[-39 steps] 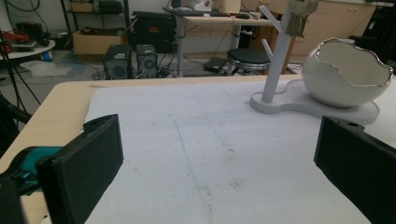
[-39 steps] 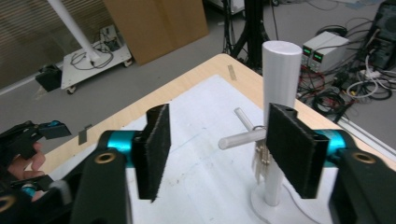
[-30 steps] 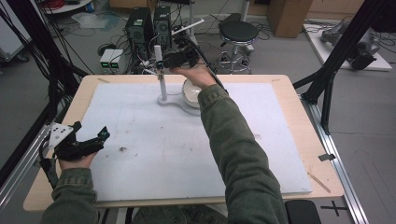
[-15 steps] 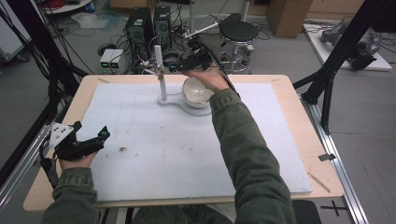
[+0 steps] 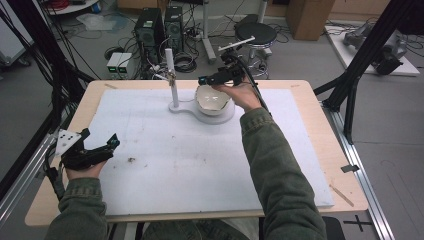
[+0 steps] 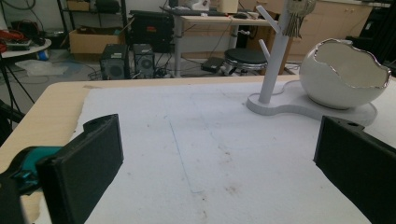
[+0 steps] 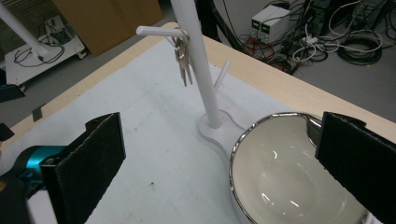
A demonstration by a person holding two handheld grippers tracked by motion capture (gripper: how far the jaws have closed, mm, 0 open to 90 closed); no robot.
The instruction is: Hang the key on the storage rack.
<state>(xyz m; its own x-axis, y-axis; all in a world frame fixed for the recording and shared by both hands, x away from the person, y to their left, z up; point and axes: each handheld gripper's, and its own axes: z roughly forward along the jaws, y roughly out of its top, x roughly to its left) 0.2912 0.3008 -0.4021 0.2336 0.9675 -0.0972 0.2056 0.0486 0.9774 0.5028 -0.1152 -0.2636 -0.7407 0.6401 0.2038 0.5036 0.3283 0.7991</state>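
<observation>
Two grippers, both gaping, nothing held. Left gripper (image 5: pixel 97 150) is resting idle at seven o'clock on the white mat (image 5: pixel 165 165). Right gripper (image 5: pixel 212 79) is hovering at twelve o'clock above the egg-shaped bowl (image 5: pixel 212 100); keys (image 7: pixel 183 60) are hanging on the white stand (image 5: pixel 172 80) at eleven. Judged: keys apparently hung; withdrawal or next pickup remaining.

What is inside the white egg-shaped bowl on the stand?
The bowl looks empty: the right gripper view shows only its glossy inner wall with light reflections. One jaw of that gripper covers part of its rim.
</observation>
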